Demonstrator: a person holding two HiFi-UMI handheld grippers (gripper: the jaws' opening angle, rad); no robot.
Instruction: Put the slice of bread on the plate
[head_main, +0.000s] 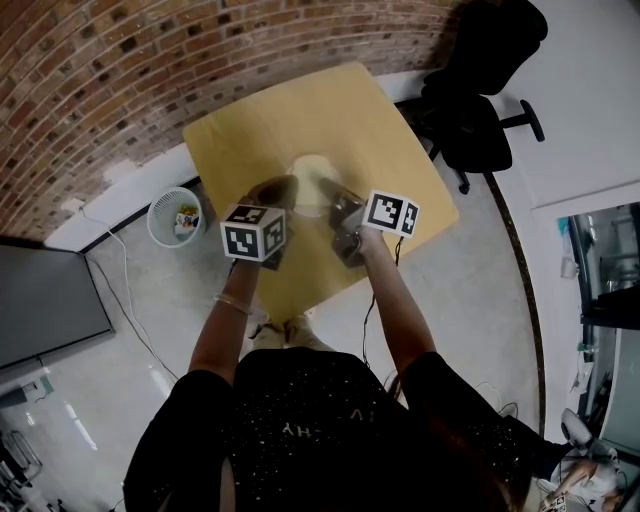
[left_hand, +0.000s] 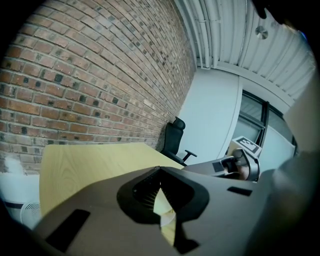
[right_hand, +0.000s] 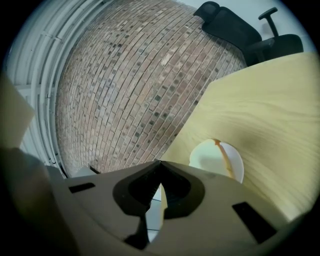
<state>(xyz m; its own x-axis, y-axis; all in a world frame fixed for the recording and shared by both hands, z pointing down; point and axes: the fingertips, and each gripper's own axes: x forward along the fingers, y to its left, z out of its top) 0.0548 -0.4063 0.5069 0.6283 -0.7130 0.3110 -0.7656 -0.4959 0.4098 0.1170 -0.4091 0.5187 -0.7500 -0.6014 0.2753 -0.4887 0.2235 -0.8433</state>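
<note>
Brick wall (head_main: 120, 60) behind, wooden table (head_main: 300, 110) in front, chair (head_main: 470, 110) off its far corner, bin (head_main: 175, 215) on the floor to the left.

Status, from what shows:
- Plate (right_hand: 236, 167) sits mid-table, just ahead of both grippers.
- Bread (right_hand: 210, 157): the right gripper view shows a pale slice with a brown crust edge lying on the plate. It covers the left part, with bare white rim to the right. The head view is too washed out to split bread from plate.
- Left gripper (left_hand: 160, 168): jaws closed tip to tip, nothing clamped. Only table and a pale sliver show through the slot below the tips.
- Right gripper (right_hand: 160, 161): jaws fully closed, empty, aimed slightly down toward the near side of the plate.
- Both are held low over the near half of the table, either side of the plate and near it, touching neither plate nor bread as far as I can see.

Read: placement looks done. The slice is on the plate and neither gripper holds anything. I can't confirm it lies fully flat inside the rim, because the crust line runs close to the plate's middle and the near edge is hidden by the gripper body. What's left, at most, is a nudge to centre it, then pull both grippers back.
</note>
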